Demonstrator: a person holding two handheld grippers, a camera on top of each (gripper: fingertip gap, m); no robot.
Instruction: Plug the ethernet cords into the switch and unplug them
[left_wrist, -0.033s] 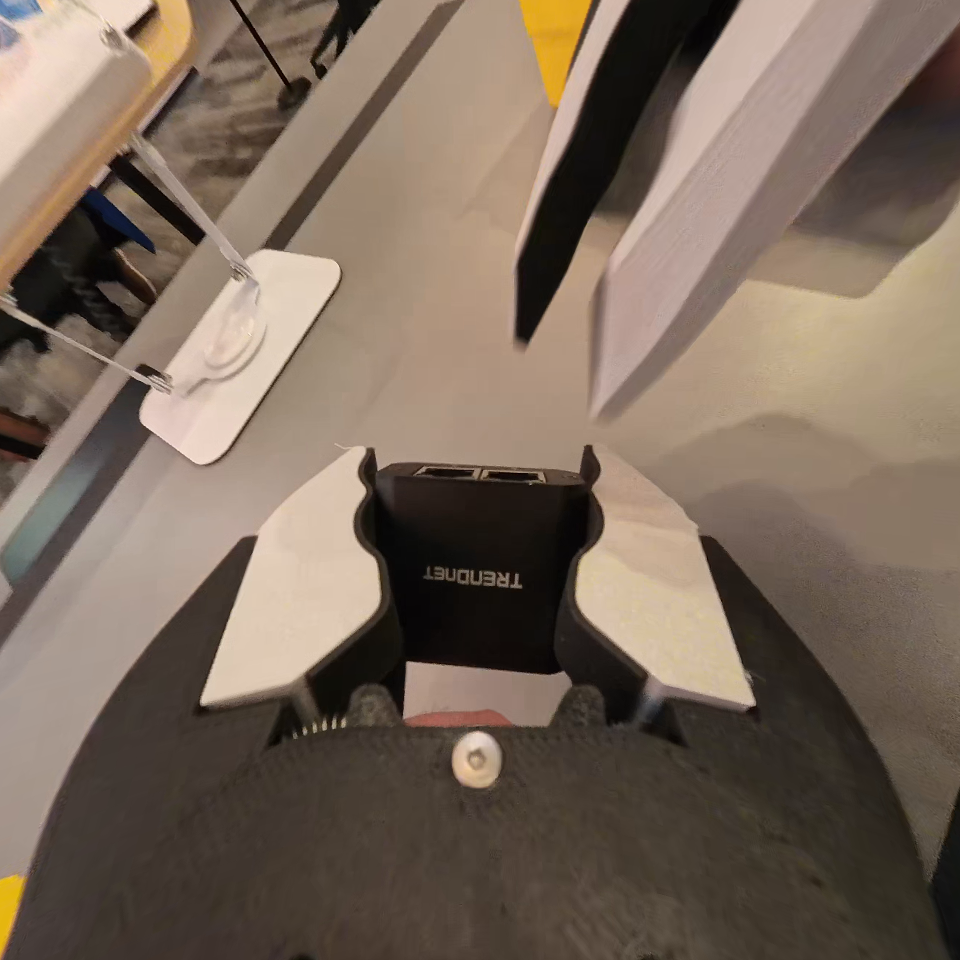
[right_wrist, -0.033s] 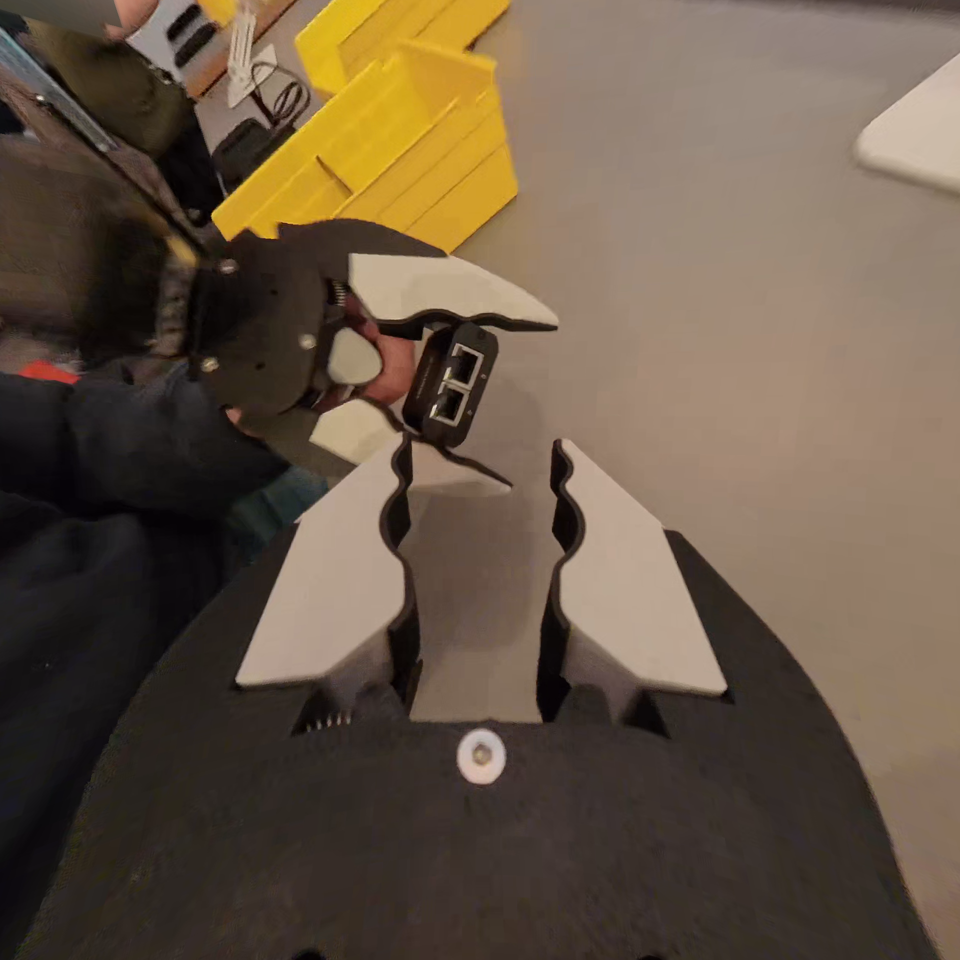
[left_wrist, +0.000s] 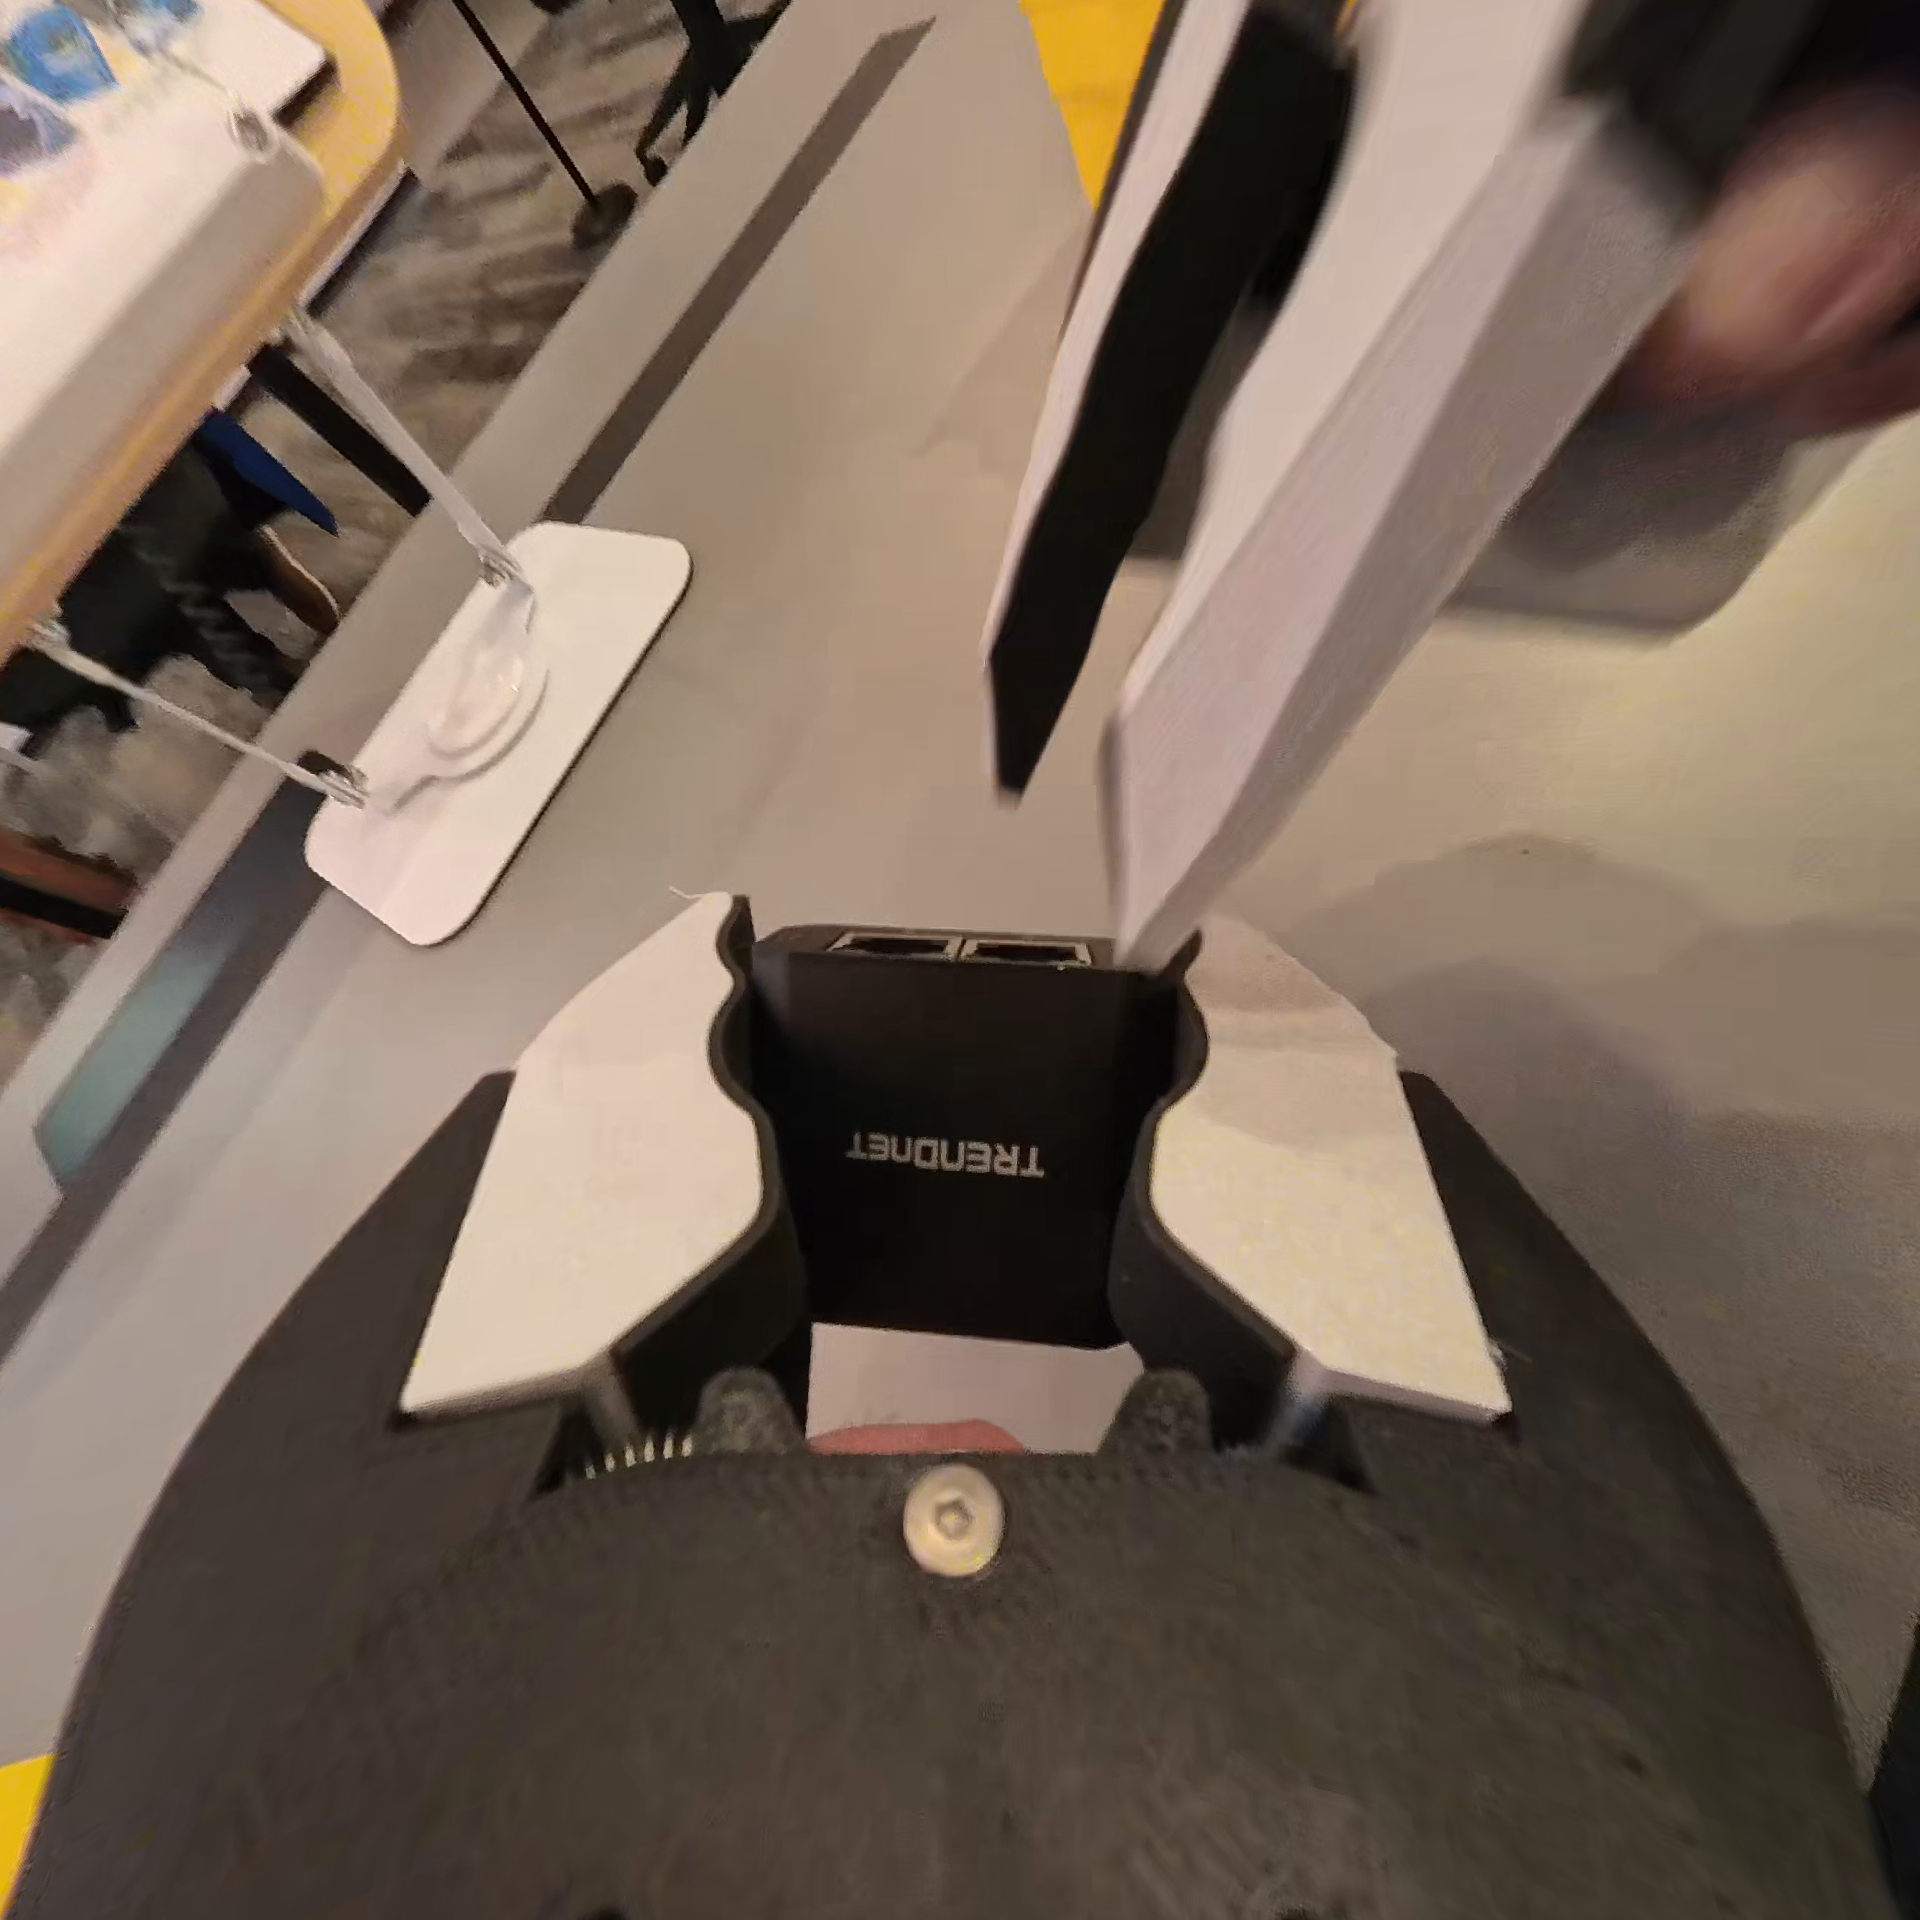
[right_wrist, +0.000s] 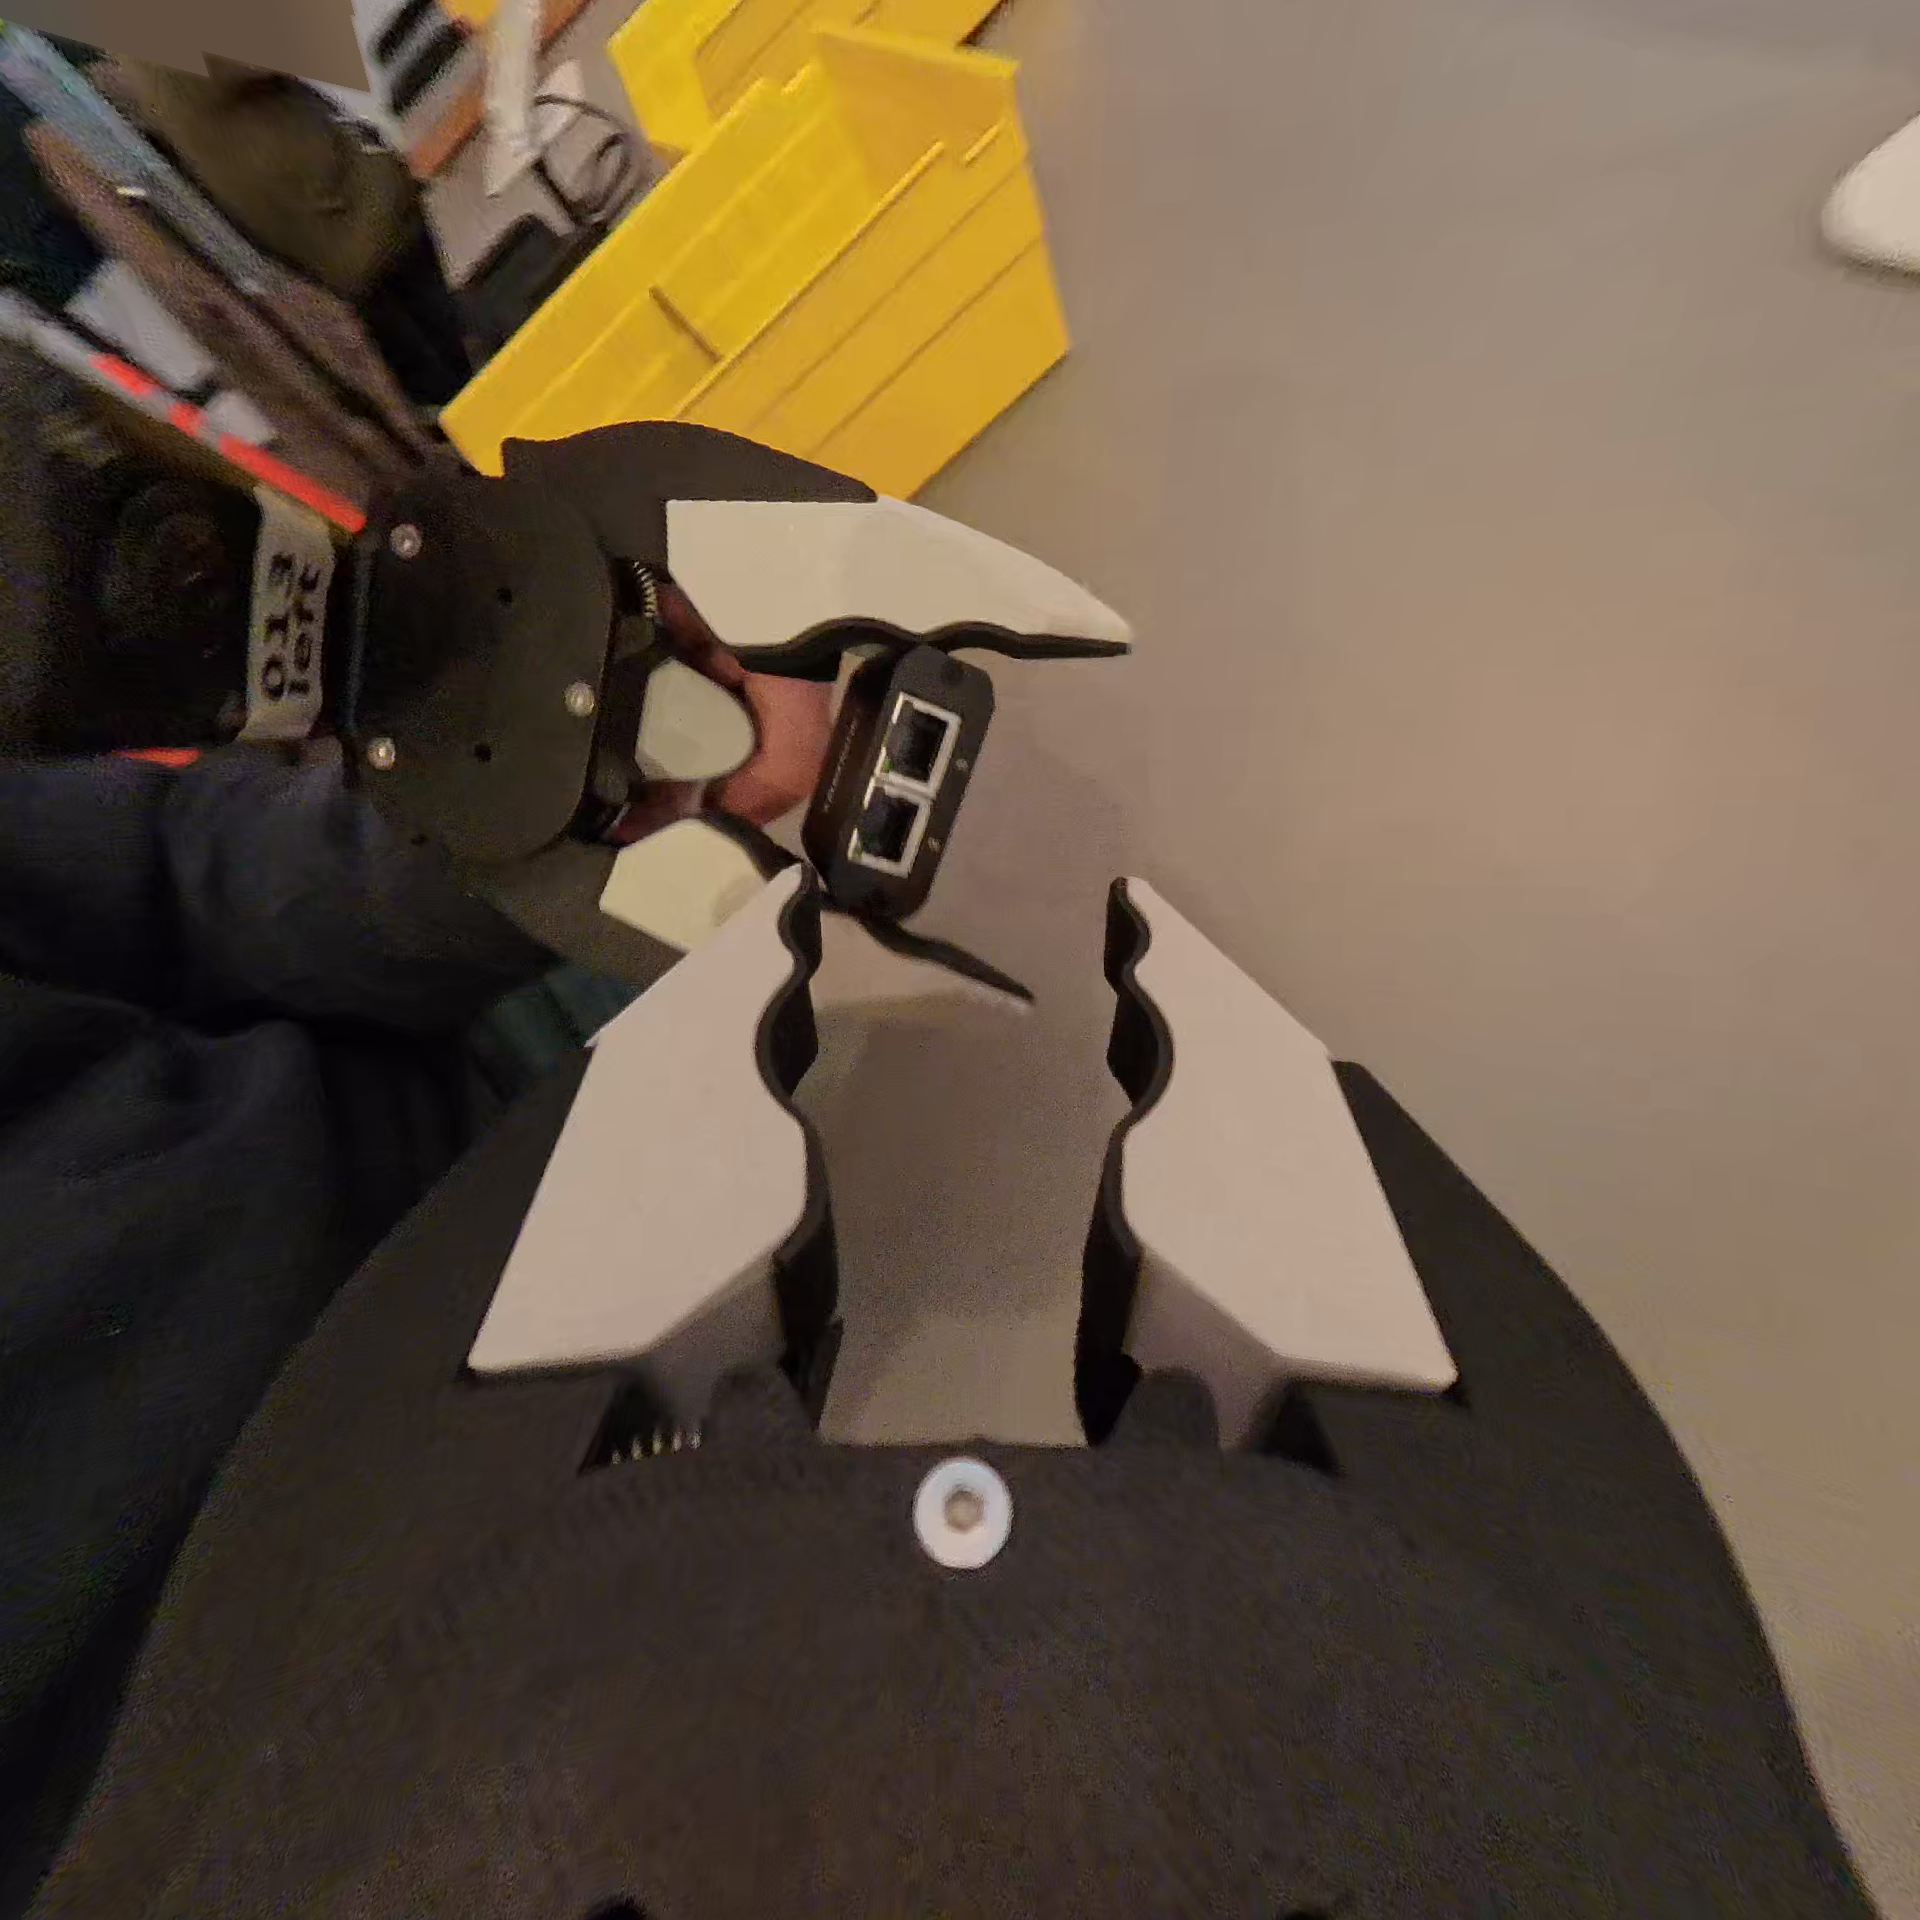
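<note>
My left gripper is shut on a small black switch and holds it above the grey table, its two empty ports facing forward. In the right wrist view the left gripper holds the switch with the ports turned toward my right gripper. The right gripper is open and empty, its fingertips just short of the switch. In the left wrist view the right gripper comes down from the upper right, blurred, with one fingertip close to the switch's front right corner. No ethernet cord is in view.
Yellow bins stand on the grey table behind the left gripper. A white stand base with clear struts sits at the table's left edge. A white object lies far right. A person's dark sleeve fills the left. The grippers are tip to tip, or close to it. Between my left fingertips and the white object there is roughly 30 centimeters. My left wrist view looks at it from another angle.
The right gripper's fingers have come down closer to the switch's port end. The left gripper still grips the switch the same way.
</note>
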